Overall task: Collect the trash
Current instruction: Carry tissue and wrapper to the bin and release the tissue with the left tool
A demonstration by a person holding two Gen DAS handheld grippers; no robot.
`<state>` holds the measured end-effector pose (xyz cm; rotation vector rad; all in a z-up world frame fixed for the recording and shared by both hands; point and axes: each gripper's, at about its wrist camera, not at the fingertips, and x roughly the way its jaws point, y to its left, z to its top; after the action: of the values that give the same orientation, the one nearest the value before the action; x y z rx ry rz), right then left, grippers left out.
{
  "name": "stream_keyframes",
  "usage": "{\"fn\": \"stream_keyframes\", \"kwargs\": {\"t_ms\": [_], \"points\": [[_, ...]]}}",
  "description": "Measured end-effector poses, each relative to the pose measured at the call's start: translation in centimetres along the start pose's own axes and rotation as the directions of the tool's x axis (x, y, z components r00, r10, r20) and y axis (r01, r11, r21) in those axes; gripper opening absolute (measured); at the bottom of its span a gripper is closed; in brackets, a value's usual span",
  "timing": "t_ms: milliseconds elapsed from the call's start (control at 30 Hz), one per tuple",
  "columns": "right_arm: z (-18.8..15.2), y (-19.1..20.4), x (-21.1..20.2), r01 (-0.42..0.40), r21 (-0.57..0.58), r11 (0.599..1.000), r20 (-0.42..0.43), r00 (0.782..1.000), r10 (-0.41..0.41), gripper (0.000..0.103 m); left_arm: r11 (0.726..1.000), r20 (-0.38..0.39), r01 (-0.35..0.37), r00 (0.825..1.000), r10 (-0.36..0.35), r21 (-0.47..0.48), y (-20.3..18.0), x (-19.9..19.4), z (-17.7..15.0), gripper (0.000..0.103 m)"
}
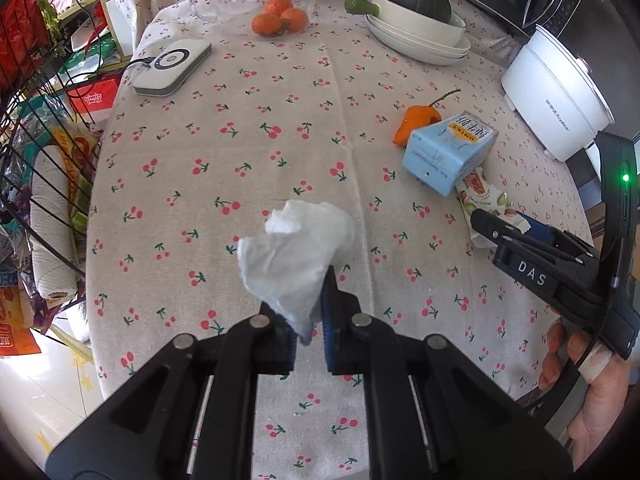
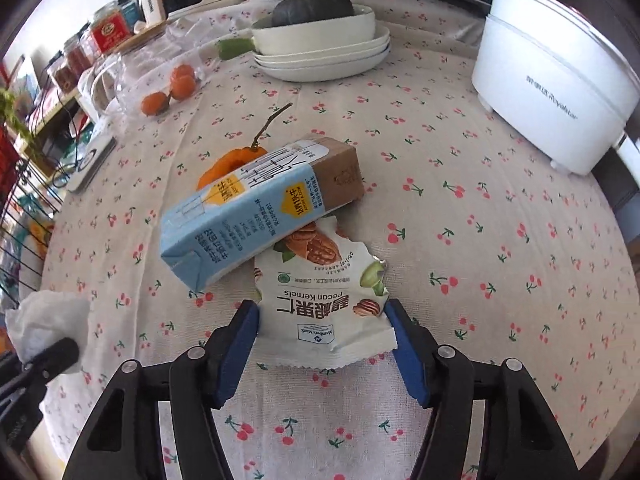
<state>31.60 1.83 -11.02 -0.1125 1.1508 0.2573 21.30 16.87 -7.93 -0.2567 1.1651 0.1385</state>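
The left gripper point(image 1: 308, 320) is closed on a crumpled white tissue point(image 1: 296, 252), which it holds above the cherry-print tablecloth point(image 1: 260, 140). The tissue stands out past the blue pads and hides most of the left one.

The right gripper point(image 2: 322, 320) has its jaws on both sides of a torn pecan kernel wrapper point(image 2: 324, 312) that lies flat on the cloth. The blue pads point(image 2: 244, 336) sit right at the two edges of the wrapper, but I cannot tell if they already press it. A person's hand point(image 1: 588, 368) holds this gripper from below, as the left wrist view shows.

The far end of the wrapper lies under a light blue milk carton point(image 2: 248, 216), which lies on its side. Just behind the carton is an orange pepper point(image 2: 228, 164) with a long stem. Further back are three tangerines point(image 1: 280, 18), a stack of white dishes point(image 2: 320, 56) with a dark green squash point(image 2: 312, 6) on top, and a white electric pot point(image 2: 552, 96) at the right edge of the table.
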Motion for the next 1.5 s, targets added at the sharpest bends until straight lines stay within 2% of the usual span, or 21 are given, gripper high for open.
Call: {"fn": "stream_keyframes", "kwargs": {"t_ms": [33,67,200,667,900,1167,1333,1500], "points": [[-0.1,0.1,0.0,-0.014,-0.018,1.000,-0.004,1.000,0.014,0.040,1.000,0.002,0.003,1.000,-0.003,-0.002,-0.1,-0.1,0.0,0.011],[-0.2,0.3,0.1,-0.046,-0.029,0.999,-0.022,0.999,0.045,0.034,1.000,0.004,0.006,1.000,-0.006,-0.002,-0.1,-0.2,-0.1,0.011],[-1.4,0.3,-0.3,-0.020,-0.074,0.997,-0.050,0.999,0.017,0.024,1.000,0.016,0.020,1.000,-0.020,0.007,-0.9,-0.9,-0.4,0.011],[-7.5,-8.7,-9.8,-0.042,0.018,0.999,0.005,0.999,0.042,0.021,0.992,0.047,0.036,0.998,-0.042,0.118,-5.2,-2.9,-2.5,0.011],[-11.2,-13.8,-12.6,-0.098,0.171,0.980,-0.005,0.995,0.100,0.021,0.988,0.026,0.055,0.998,-0.059,0.142,-7.2,-2.9,-3.9,0.011],[-12.2,-15.4,-14.6,-0.118,0.194,0.974,0.026,0.993,0.115,0.021,0.983,0.020,0.099,0.994,-0.104,0.156,-9.0,-3.5,-4.6,0.011],[-13.8,-17.0,-15.6,-0.133,0.214,0.968,0.027,0.991,0.130,0.021,0.963,-0.014,0.154,0.988,-0.155,0.222,-11.8,-3.7,-5.8,0.011],[-16.7,-20.0,-16.2,-0.099,0.269,0.958,-0.003,0.995,0.103,0.021,0.930,-0.052,0.208,0.978,-0.202,0.302,-15.9,-3.6,-7.5,0.011]]}}
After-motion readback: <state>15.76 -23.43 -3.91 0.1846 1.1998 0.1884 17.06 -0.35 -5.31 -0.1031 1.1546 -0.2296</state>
